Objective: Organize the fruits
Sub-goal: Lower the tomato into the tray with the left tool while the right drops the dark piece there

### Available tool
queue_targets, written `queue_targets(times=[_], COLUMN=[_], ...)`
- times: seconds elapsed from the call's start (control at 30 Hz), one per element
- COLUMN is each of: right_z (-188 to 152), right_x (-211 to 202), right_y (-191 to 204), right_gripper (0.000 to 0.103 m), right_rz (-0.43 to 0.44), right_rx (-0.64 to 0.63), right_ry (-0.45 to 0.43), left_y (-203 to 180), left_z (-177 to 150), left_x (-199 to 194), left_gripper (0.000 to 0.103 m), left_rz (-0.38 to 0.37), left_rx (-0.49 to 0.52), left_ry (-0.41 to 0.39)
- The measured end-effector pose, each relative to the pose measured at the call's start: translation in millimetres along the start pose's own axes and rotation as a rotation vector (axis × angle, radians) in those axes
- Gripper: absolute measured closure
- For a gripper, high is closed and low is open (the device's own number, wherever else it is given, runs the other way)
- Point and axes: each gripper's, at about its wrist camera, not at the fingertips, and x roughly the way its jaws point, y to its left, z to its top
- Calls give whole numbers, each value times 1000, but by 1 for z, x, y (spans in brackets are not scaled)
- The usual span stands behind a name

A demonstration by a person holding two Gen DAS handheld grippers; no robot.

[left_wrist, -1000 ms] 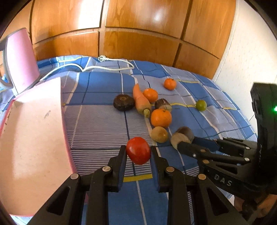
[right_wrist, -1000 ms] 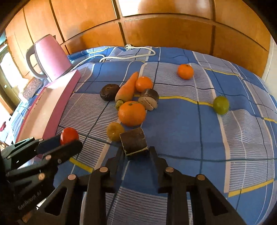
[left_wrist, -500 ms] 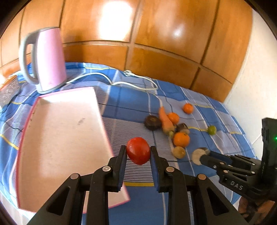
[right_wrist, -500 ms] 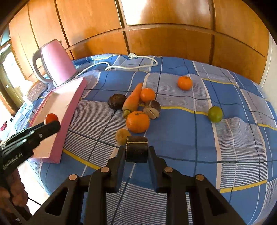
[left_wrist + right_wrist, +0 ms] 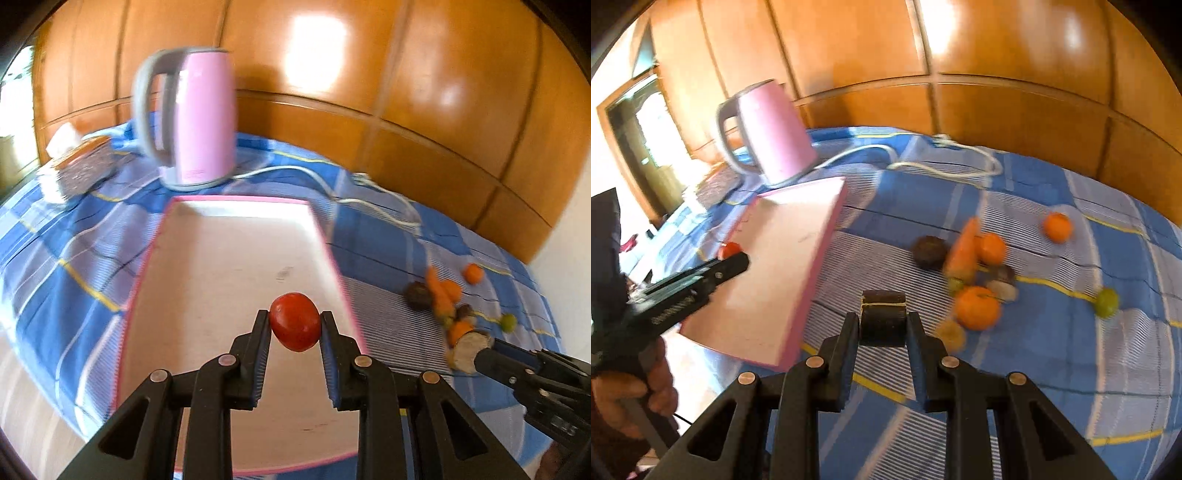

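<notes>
Home interior, likely a bedroom or living room. Evidence: glossy wood-panelled wall (image 5: 424, 85); blue checked cloth (image 5: 1052, 350) as cover; pink kettle (image 5: 199, 118) with white cord (image 5: 945, 158); pink tray (image 5: 236, 280); loose produce (image 5: 975, 273) on the cloth; wood-framed doorway (image 5: 639, 147) at left, brightly lit.

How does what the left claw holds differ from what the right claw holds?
The left claw grips a round, smooth red tomato; the right claw grips a dark brown cut fruit piece with flat faces. The tomato hangs over the pink tray; the brown piece hangs over the blue cloth. Both are lifted, clamped between fingers.
</notes>
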Motion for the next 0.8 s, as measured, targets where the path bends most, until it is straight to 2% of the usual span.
queue_targets(times=[0.1,0.33,0.47,0.5,0.67,0.8], right_z=[10,30,36,37,33,24], right_x=[11,39,50,52,48,41], right_y=[20,56,75,80,91,84], right_gripper=[77,77,75,73,72,72], right_rz=[76,164,195,200,188,139], right_rx=[-13,-32,-47,-49,-70,-69], right_ry=[18,56,72,72,56,38], left_y=[15,43,54,55,57,52], left_z=[0,-1,-3,-4,-4,-4], left_x=[0,0,-2,-3,-5,-6], left_gripper=[76,75,62,61,61,61], left_rz=[60,137,156,159,155,144], left_rx=[-33,-96,-125,-129,-136,-134], left_ry=[-3,-1,-9,-12,-14,-15])
